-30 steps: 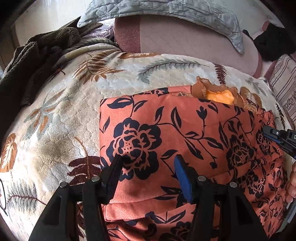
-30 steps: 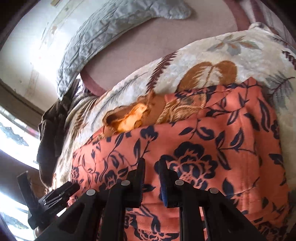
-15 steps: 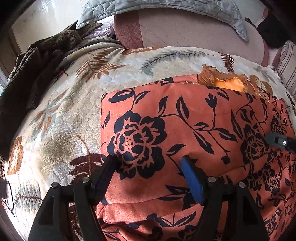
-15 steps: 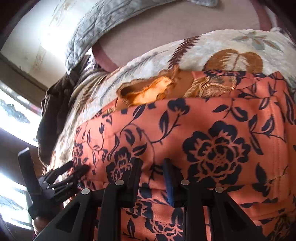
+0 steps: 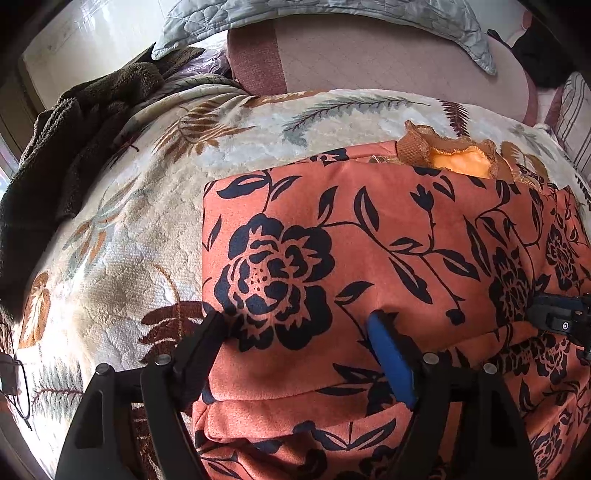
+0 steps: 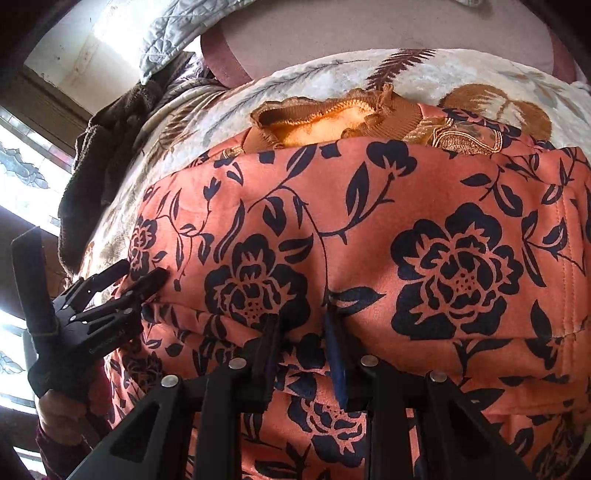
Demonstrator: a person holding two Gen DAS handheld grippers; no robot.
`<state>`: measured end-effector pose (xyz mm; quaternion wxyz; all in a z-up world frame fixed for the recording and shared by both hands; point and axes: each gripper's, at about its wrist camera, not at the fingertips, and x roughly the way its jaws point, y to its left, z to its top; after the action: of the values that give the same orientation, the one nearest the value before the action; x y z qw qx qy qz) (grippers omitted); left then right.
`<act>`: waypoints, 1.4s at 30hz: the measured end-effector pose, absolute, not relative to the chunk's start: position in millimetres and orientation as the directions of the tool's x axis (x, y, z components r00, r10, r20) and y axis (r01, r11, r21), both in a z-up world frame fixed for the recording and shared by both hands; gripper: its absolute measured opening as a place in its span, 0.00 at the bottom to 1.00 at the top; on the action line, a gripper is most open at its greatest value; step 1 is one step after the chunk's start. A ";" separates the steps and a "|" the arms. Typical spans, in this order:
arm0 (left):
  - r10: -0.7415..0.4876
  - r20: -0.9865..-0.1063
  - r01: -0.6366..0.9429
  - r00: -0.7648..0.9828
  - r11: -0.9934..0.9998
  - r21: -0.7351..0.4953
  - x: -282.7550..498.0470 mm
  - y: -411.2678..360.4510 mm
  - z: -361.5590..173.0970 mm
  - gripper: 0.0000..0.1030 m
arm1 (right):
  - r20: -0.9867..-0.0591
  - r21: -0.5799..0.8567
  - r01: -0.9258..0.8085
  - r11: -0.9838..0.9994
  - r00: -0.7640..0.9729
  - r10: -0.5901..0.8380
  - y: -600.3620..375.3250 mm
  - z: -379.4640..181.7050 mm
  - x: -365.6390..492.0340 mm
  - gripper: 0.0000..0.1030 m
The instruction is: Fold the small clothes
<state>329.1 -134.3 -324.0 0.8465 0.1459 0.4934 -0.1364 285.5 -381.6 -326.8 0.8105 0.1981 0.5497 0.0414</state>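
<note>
An orange garment with dark blue flowers point(image 5: 369, 236) lies partly folded on a leaf-patterned blanket point(image 5: 122, 258); it also fills the right wrist view point(image 6: 369, 221). Its ruffled brown collar with a yellow lining point(image 5: 454, 158) shows at the far edge, also in the right wrist view point(image 6: 332, 125). My left gripper point(image 5: 299, 325) is open, its fingers pressing on the fold near the garment's left edge. My right gripper point(image 6: 303, 325) has its fingers close together with a ridge of the cloth pinched between them. Each gripper shows in the other's view: the right one point(image 5: 561, 321), the left one point(image 6: 110, 295).
A dark brown fleece point(image 5: 62, 147) lies heaped at the left of the bed. A grey quilted pillow point(image 5: 332, 14) and a pinkish cushion point(image 5: 388, 62) lie behind the blanket. A bright window point(image 6: 22, 177) is at the left.
Both grippers have moved forward and lower onto the garment. The folded layer now lies further toward the collar. The right gripper's fingers stay close together on the fold.
</note>
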 end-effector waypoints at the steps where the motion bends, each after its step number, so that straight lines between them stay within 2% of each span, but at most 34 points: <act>1: -0.093 -0.879 0.380 0.468 0.919 0.106 327.3 -132.8 -325.0 0.78 | -0.876 0.369 0.148 0.918 0.386 0.290 -380.7 -326.6 284.7 0.28; 8: -0.141 -0.897 0.396 0.418 0.917 0.040 327.2 -122.6 -321.9 0.78 | -0.869 0.389 0.125 0.913 0.378 0.319 -384.2 -320.3 284.4 0.27; 15: -0.137 -0.831 0.331 0.538 0.942 0.059 339.9 -108.5 -292.9 0.78 | -0.746 0.455 0.201 0.868 0.618 0.248 -425.7 -294.0 288.0 0.27; 19: -0.070 -0.867 0.241 0.494 0.969 0.059 362.3 -90.2 -308.4 0.78 | -0.745 0.481 0.268 0.835 0.627 0.228 -445.8 -311.7 293.0 0.27; 21: -0.090 -0.881 0.226 0.465 0.974 0.020 365.1 -84.4 -315.7 0.78 | -0.746 0.482 0.296 0.825 0.632 0.208 -452.8 -317.6 293.6 0.27; 29: -0.047 -0.884 0.257 0.465 0.963 0.084 356.5 -92.1 -322.7 0.80 | -0.740 0.475 0.331 0.815 0.652 0.167 -465.5 -330.1 301.2 0.26; 36: -0.065 -0.896 0.249 0.440 0.967 0.052 356.3 -85.9 -321.9 0.82 | -0.752 0.435 0.428 0.792 0.657 0.058 -488.6 -313.8 287.4 0.26; 42: -0.099 -0.847 0.262 0.523 0.964 0.050 344.3 -89.7 -297.1 0.82 | -0.697 0.516 0.452 0.728 0.716 0.050 -521.3 -290.5 262.3 0.27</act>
<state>344.3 -89.7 -297.1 0.8683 0.0858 0.4774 -0.1039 262.3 -521.3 -290.5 0.8576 0.3499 0.3584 -0.1173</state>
